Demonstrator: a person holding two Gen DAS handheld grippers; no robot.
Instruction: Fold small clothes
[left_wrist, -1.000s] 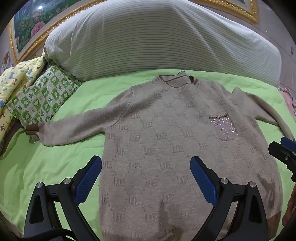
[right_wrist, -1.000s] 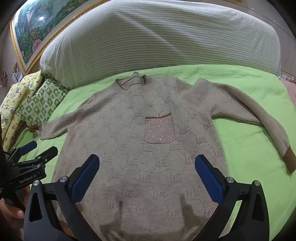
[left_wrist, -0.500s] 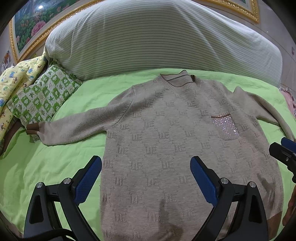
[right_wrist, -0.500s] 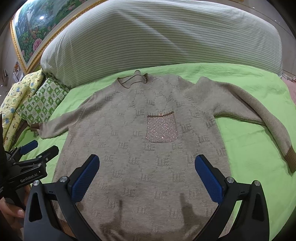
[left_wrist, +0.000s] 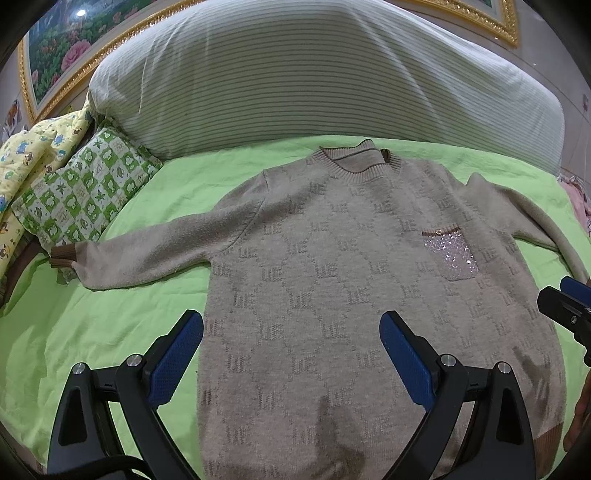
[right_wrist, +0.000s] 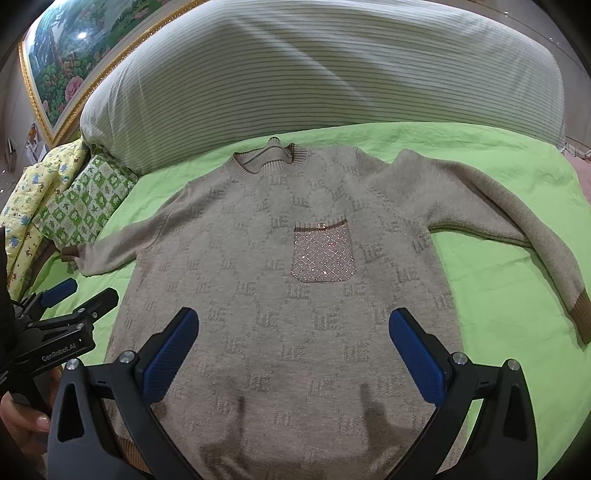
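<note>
The left claw (left_wrist: 291, 334) is spread wide with nothing between its blue pads, poised above the lower left part of a beige sweater (left_wrist: 354, 280); the right claw (right_wrist: 293, 332) is equally spread and empty, above the lower middle of the same garment. Each claw shows at the margin of the other's view, and fingertips of the person's hand (right_wrist: 22, 417) appear at the bottom left of the right wrist view. The sweater lies flat and face up on a bed with a lime-green sheet (right_wrist: 498, 280), collar toward the striped pillow (left_wrist: 325, 74), both sleeves stretched outward with brown cuffs. Its knit carries a repeated diamond and letter pattern, and a sparkling chest pocket (right_wrist: 323, 254) with a brown top band sits near the middle. Bare green sheet lies open on both sides of the body. A green checked cushion (left_wrist: 81, 195) and a yellow printed quilt (left_wrist: 33, 155) lie near the left sleeve's cuff.
</note>
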